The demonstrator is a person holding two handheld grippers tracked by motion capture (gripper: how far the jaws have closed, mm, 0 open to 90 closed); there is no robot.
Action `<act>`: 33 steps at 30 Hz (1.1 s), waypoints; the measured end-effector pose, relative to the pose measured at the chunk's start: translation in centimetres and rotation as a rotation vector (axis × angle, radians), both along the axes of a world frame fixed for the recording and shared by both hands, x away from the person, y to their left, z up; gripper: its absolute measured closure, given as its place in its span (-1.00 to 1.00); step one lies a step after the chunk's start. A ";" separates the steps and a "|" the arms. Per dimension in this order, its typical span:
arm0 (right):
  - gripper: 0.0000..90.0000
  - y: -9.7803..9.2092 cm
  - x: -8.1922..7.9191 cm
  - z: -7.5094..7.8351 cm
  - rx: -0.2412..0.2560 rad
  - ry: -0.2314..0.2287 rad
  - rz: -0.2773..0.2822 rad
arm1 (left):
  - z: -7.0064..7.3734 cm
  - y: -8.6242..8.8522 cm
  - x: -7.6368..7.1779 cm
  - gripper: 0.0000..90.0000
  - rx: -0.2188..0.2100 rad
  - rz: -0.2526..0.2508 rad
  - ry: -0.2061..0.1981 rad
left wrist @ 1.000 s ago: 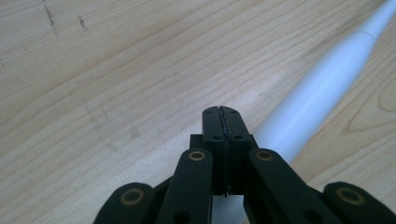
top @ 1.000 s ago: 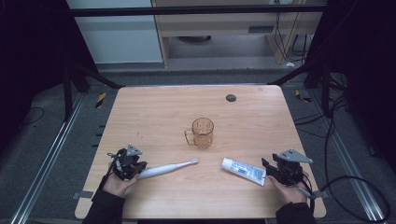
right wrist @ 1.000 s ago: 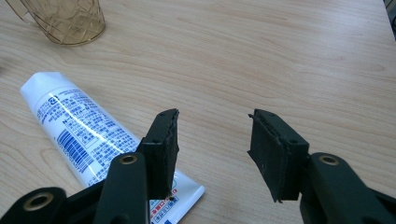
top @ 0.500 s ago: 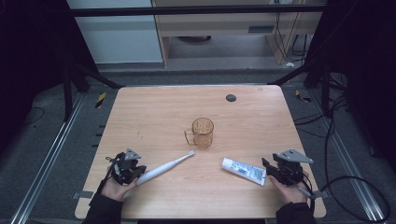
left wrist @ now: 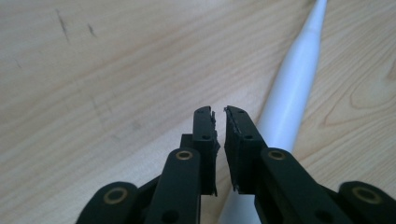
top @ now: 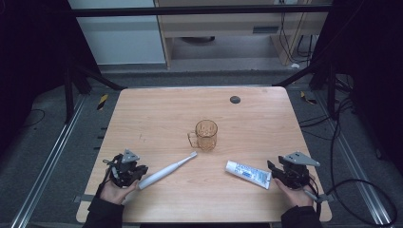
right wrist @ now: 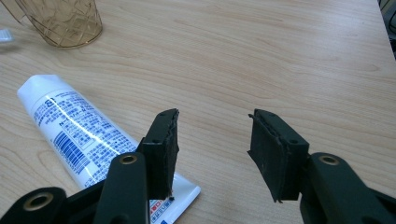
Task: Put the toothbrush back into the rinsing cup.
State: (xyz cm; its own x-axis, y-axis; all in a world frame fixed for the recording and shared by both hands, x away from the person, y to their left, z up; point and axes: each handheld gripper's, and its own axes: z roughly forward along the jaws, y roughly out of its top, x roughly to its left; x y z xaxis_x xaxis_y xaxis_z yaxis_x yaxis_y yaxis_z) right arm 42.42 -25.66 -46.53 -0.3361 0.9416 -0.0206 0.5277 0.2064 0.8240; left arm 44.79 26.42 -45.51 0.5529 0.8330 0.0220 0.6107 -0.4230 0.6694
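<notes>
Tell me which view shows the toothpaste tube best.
The right gripper view: the toothpaste tube is close, its blue print and crimped end visible, lying beside and partly under one of the open jaws. The high view shows the whole tube small, flat on the table beside the right gripper.

White toothbrush [top: 167, 169], amber diamond-cut cup [top: 206, 134], white tube [top: 248, 174] with blue print, pale wood-grain table [top: 157, 114], black jaws on both grippers.
</notes>
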 end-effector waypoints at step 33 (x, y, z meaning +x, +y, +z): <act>-0.01 -0.9 0.4 0.2 0.009 0.006 -0.033 | 5.4 -0.5 3.4 -0.19 -0.025 -0.100 -0.068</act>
State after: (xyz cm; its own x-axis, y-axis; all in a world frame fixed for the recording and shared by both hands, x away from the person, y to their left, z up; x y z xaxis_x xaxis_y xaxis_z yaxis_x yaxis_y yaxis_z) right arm 42.82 -26.52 -46.29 -0.3049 0.9523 -0.0097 0.5391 0.1810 0.8226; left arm 48.18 25.90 -40.11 0.6310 0.7747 0.0425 0.5192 -0.4623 0.7189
